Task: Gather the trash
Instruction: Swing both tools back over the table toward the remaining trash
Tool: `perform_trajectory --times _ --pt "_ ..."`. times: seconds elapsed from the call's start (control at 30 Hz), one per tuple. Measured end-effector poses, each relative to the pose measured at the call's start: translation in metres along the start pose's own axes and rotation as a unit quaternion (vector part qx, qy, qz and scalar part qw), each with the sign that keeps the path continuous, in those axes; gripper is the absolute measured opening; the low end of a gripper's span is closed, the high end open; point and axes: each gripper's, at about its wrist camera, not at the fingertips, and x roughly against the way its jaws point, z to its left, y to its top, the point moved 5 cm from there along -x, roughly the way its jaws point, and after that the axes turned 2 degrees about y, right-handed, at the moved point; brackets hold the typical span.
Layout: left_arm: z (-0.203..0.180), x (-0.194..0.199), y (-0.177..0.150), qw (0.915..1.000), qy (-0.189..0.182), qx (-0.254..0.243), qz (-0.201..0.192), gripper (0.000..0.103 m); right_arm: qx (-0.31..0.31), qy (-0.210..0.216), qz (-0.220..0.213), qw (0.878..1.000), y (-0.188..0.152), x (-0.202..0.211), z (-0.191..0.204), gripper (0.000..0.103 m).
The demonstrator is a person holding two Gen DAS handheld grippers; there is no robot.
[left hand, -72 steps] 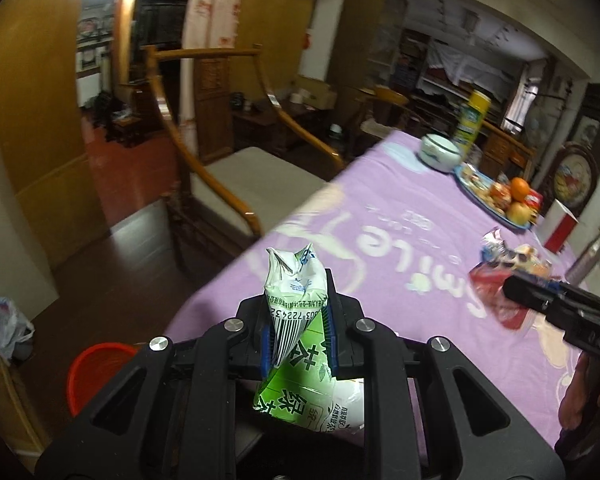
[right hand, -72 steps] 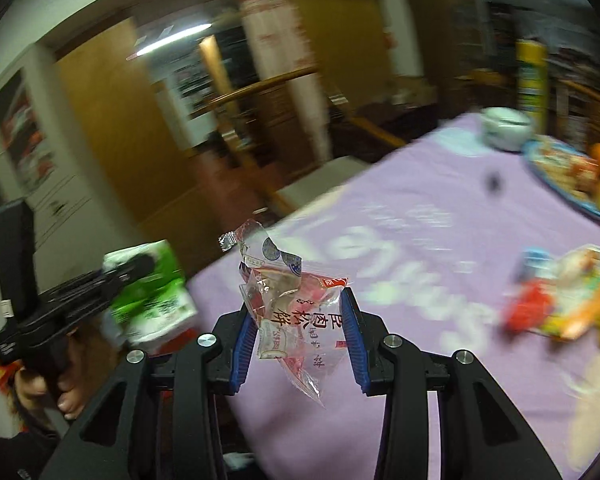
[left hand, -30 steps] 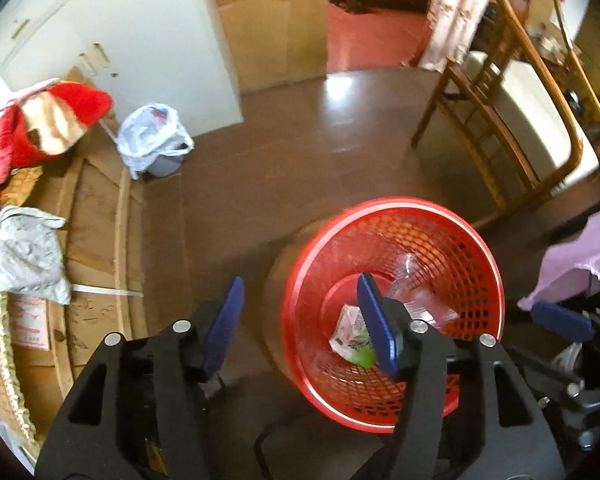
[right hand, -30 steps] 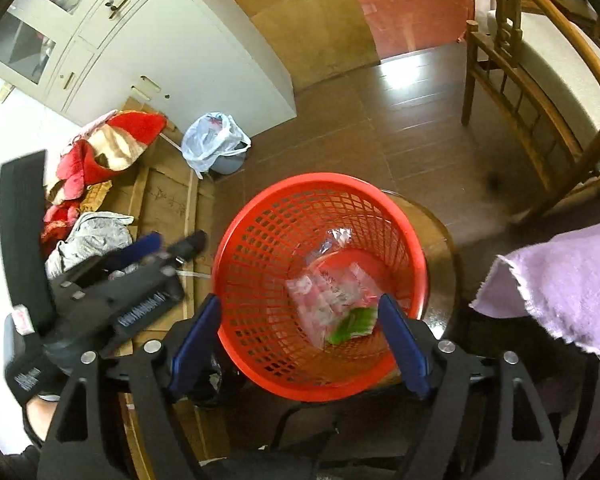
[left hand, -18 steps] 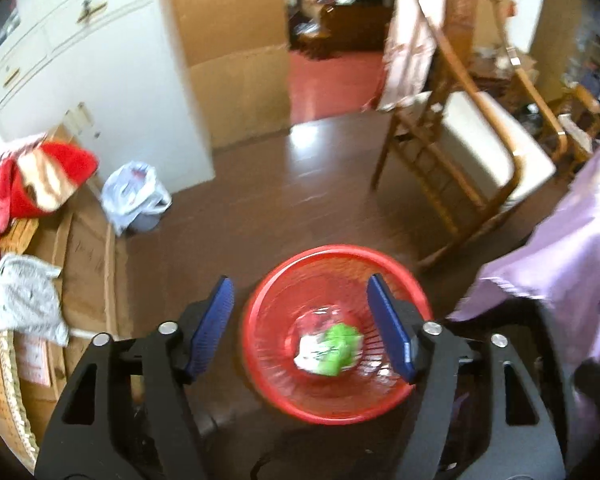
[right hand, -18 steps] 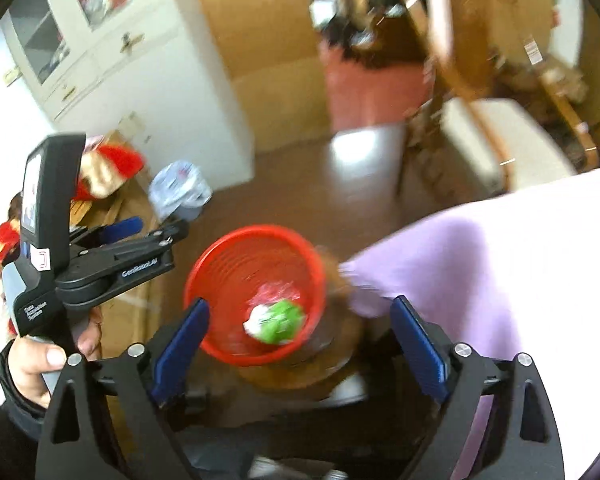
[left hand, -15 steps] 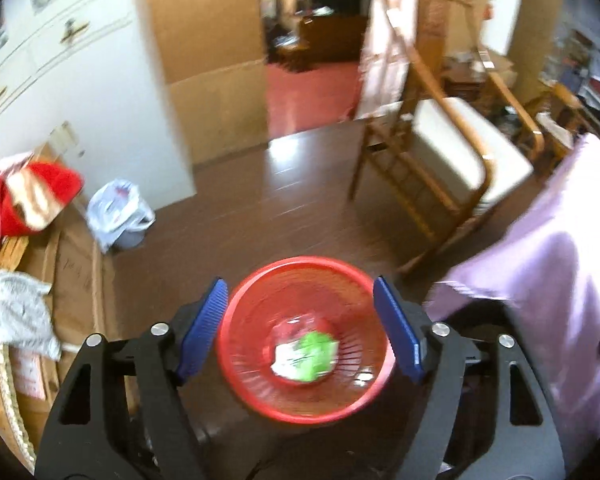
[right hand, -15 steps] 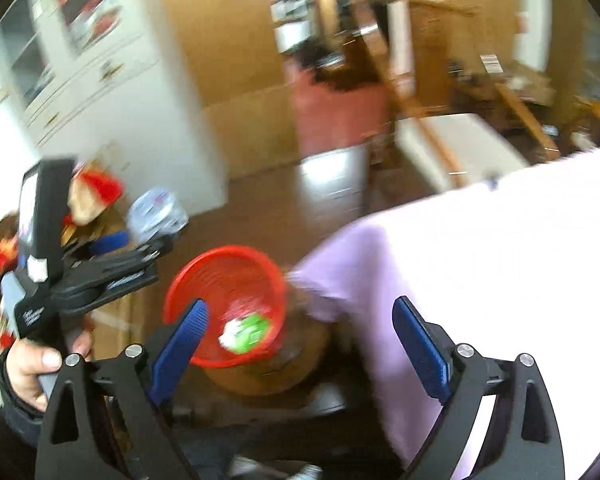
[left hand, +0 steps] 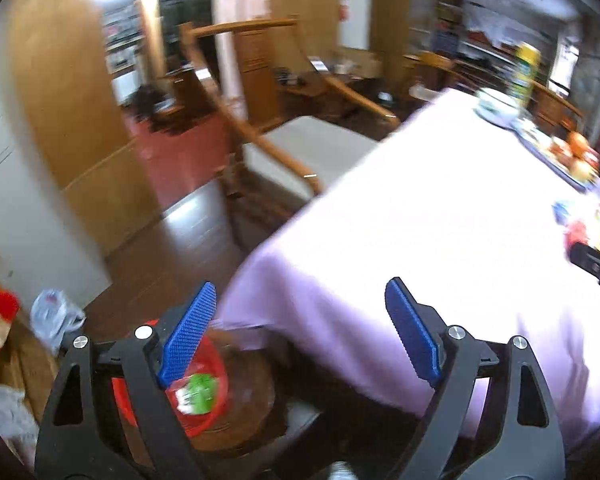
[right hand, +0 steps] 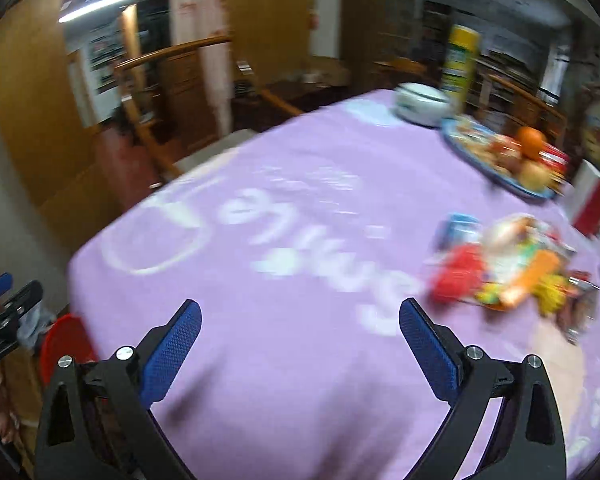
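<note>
Both grippers are up over the near end of the table (right hand: 300, 280), which is covered in a purple cloth with pale lettering. The left gripper (left hand: 300, 332) has its blue pads spread wide with nothing between them; its jaws have just been opening. Below its left finger, down on the floor beside the table corner, sits the red basket (left hand: 212, 412), and inside it lies a green and white wrapper (left hand: 198, 394); something clear seems to lie there with it, though the blur makes that hard to be sure of.

The right gripper (right hand: 300, 340) likewise has just been opening and now stands empty, its pads well apart above the bare cloth. Ahead of it and to the right, a heap of bright wrappers (right hand: 508, 268), red, orange, yellow and blue, lies on the cloth, well clear of the pads. Farther back on the table are a blue plate of fruit (right hand: 500, 160), a white lidded bowl (right hand: 420, 104) and a tall yellow can (right hand: 460, 60).

A wooden armchair (left hand: 284, 140) with a pale seat stands just beside the table's far-left edge. A knotted plastic bag (left hand: 54, 316) sits on the brown floor by the white wall, near the basket.
</note>
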Motion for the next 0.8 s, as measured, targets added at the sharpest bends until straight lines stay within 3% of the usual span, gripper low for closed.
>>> perform_trajectory --times 0.17,0.37,0.6,0.8 --pt "-0.083 -0.006 0.014 0.9975 -0.044 -0.055 -0.009 0.087 -0.051 -0.027 0.001 0.998 -0.004 0.001 -0.063 0.097" --pt "-0.183 -0.02 0.013 0.9881 -0.085 -0.129 -0.002 0.088 -0.093 -0.053 0.0 0.994 -0.024 0.013 -0.1 0.097" --pt "-0.255 -0.025 0.022 0.9794 -0.107 -0.171 -0.006 0.091 -0.119 -0.095 0.008 0.988 -0.01 0.009 -0.162 0.097" --pt "-0.291 -0.031 0.033 0.9748 -0.104 -0.194 -0.037 0.091 -0.192 -0.082 0.001 0.978 -0.019 -0.002 -0.21 0.097"
